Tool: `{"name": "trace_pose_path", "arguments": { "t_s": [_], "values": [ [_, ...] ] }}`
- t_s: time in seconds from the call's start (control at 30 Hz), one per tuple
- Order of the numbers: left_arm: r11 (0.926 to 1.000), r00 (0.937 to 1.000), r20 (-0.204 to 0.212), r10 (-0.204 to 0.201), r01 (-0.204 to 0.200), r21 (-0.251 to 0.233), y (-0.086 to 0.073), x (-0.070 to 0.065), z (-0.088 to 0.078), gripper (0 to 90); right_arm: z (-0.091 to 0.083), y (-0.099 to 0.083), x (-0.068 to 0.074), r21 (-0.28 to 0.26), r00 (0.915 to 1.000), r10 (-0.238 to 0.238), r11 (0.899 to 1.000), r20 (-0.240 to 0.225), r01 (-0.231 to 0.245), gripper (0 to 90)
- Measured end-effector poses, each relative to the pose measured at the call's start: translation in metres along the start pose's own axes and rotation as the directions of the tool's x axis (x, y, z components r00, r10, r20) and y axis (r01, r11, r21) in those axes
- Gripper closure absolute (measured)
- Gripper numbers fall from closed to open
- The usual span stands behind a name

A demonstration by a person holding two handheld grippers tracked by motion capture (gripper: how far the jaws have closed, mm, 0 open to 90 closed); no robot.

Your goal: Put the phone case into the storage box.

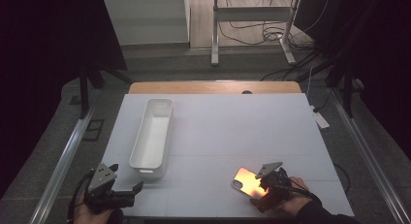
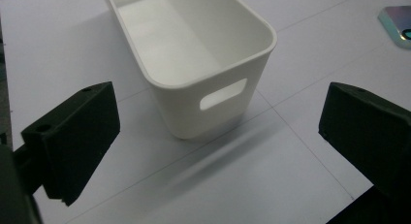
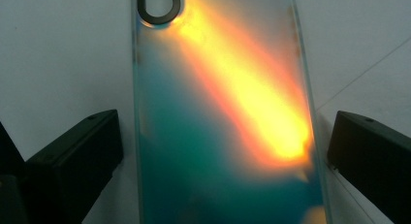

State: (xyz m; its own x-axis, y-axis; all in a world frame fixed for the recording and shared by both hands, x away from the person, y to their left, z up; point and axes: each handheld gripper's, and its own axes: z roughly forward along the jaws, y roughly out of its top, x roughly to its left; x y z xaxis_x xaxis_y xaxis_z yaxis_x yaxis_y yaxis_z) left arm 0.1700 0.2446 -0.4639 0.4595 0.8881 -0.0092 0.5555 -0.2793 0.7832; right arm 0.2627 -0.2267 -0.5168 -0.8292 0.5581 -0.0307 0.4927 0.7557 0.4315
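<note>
Phone case point(image 3: 223, 117) lies flat on the worktop point(image 1: 218, 136), between the spread jaws of the right gripper point(image 1: 264, 192), not yet pinched; left gripper point(image 1: 121, 192) spread, idle near the white bin point(image 1: 152, 136); lifting remains.

Thing: 1 phone case point(image 1: 246, 182), glossy and iridescent, glowing orange over teal.
Pose: lying flat, camera cutout point(image 3: 160, 6) facing up.
Place: sitting on the white table's point(image 1: 232, 127) near right part, between the right gripper's point(image 1: 265, 187) spread jaws, not touching them.
</note>
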Motion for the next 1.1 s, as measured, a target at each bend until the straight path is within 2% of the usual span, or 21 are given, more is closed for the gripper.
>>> {"name": "trace_pose_path", "arguments": {
  "t_s": [0.1, 0.13, 0.17, 0.2, 0.37, 0.67, 0.9, 1.1],
  "values": [
    [1.0000, 1.0000, 0.000, 0.000, 0.000, 0.000, 0.000, 0.000, 0.000, 1.7, -0.001, 0.001, 0.000, 0.012, 1.0000, -0.007, 1.000, -0.004, 0.007, 2.4],
    [1.0000, 1.0000, 0.001, -0.001, 0.001, -0.001, 0.000, 0.000, 0.000, 1.7, -0.002, 0.001, 0.000, 0.010, 0.9999, -0.011, 1.000, -0.006, 0.012, 5.6],
    [1.0000, 1.0000, 0.001, -0.002, 0.002, -0.001, 0.000, 0.000, 0.000, 1.7, -0.005, 0.001, 0.000, 0.006, 0.9999, -0.009, 1.000, -0.007, 0.009, 13.0],
    [1.0000, 1.0000, 0.001, -0.004, 0.004, -0.002, 0.000, 0.000, 0.000, 1.7, -0.006, 0.001, -0.001, 0.003, 0.9999, -0.009, 1.000, -0.007, 0.009, 14.8],
    [1.0000, 1.0000, 0.000, -0.001, 0.001, 0.000, 0.000, 0.000, 0.000, 1.7, -0.007, 0.004, -0.001, 0.027, 0.9999, -0.012, 1.000, -0.005, 0.013, 16.0],
    [1.0000, 1.0000, 0.008, -0.006, 0.006, -0.004, 0.000, 0.001, -0.001, 1.5, -0.008, 0.005, -0.002, 0.026, 0.9998, 0.013, 1.000, -0.013, -0.012, 16.3],
    [0.9999, 0.9997, 0.020, -0.016, 0.016, -0.006, -0.001, 0.002, -0.001, 1.6, -0.010, 0.006, -0.002, 0.013, 0.9998, 0.020, 1.000, -0.005, -0.020, 16.3],
    [0.9989, 0.9983, 0.036, -0.046, 0.047, -0.008, -0.001, 0.006, -0.001, 2.2, -0.012, 0.007, -0.002, -0.008, 0.9998, 0.018, 1.000, 0.002, -0.018, 16.3]
  ]
}}
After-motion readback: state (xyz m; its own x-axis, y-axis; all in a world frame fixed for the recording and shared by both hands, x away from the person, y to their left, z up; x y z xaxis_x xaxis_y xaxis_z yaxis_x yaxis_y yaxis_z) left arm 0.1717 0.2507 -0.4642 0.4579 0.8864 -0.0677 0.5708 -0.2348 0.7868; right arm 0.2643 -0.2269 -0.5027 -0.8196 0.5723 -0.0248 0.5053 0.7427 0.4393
